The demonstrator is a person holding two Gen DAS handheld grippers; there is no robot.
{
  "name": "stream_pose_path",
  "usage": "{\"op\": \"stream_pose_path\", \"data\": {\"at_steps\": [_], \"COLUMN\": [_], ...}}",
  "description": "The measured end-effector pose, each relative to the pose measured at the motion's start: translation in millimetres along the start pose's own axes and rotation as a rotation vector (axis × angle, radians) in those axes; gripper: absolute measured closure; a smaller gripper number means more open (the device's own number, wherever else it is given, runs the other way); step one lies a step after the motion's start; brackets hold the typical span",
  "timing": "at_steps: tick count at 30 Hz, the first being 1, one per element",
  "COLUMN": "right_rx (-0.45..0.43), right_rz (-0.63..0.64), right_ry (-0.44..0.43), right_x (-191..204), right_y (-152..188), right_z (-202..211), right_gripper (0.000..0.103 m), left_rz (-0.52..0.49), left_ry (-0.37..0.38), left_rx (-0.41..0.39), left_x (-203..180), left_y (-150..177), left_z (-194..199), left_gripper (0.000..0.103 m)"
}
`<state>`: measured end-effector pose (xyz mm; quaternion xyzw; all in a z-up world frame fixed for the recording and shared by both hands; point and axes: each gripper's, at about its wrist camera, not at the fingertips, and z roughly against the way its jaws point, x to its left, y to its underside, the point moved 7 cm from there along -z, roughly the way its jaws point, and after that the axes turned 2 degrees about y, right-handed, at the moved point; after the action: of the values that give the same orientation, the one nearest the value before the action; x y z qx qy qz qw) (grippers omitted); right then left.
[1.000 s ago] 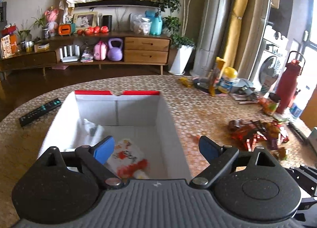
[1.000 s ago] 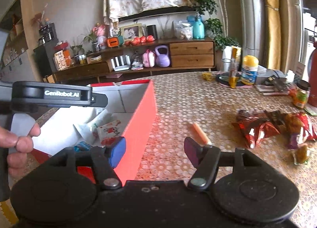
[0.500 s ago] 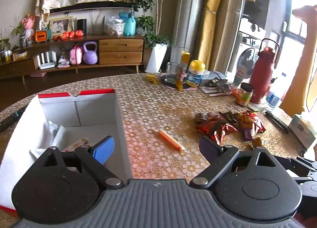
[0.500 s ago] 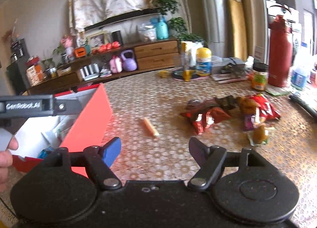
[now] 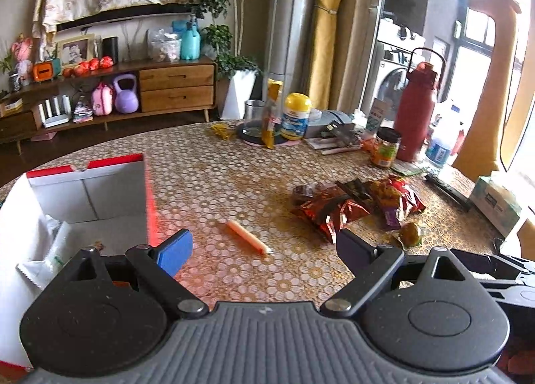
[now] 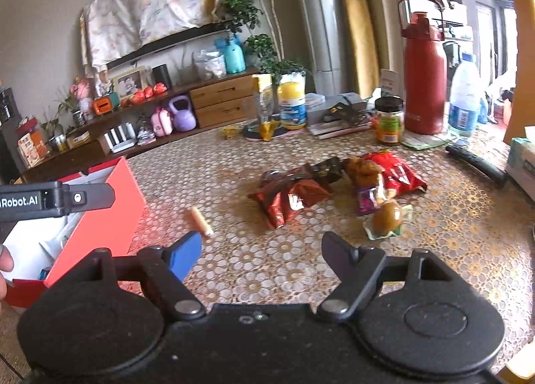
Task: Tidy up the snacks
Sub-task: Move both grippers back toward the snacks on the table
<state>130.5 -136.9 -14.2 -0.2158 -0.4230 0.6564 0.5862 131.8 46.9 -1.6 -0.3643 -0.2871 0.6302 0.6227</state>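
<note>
From the left wrist view, the red box (image 5: 100, 183) with white inner walls sits at the left edge of the patterned table (image 5: 207, 176), its near right wall just under the left gripper (image 5: 264, 245). Bare tabletop runs from that wall to the pile of snack packets (image 5: 351, 207), broken only by an orange snack stick (image 5: 247, 237) lying alone in between. Bottles and jars crowd the far edge. A second ago this view looked straight down into the box; now the box has slid to the left and the stick lies centred ahead. The left gripper tilts downward over the table, jaws spread wide with nothing between them.

From the right wrist view, the box's red outer wall (image 6: 100, 217) stands at the left and the snack stick (image 6: 200, 221) lies just beyond the blue fingertip (image 6: 187, 253). The packets (image 6: 291, 198) and a round wrapped snack (image 6: 388, 218) lie ahead, with open table in front of the right gripper (image 6: 262, 252). The packets sat far right earlier; now they are nearly centred. Its jaws have just been opening and stand apart, empty, pointing downward. The left gripper's arm (image 6: 57, 200) crosses at the left, above the box.
</note>
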Motion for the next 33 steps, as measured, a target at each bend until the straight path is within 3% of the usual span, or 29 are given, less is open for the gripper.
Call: {"op": "stream_pose_path", "data": {"at_steps": [12, 33], "right_rx": [0.004, 0.037], "right_rz": [-0.072, -0.124], "right_ry": [0.085, 0.130], "right_x": [-51, -95], "right_y": [3, 12], "right_z": [-11, -42], "right_gripper": [0.019, 0.014], "left_rz": [-0.032, 0.106], "left_ry": [0.024, -0.174], "left_rx": [0.003, 0.041], "left_x": [-35, -12], "left_y": [7, 20], "left_z": [-35, -131], "left_gripper": [0.010, 0.010]}}
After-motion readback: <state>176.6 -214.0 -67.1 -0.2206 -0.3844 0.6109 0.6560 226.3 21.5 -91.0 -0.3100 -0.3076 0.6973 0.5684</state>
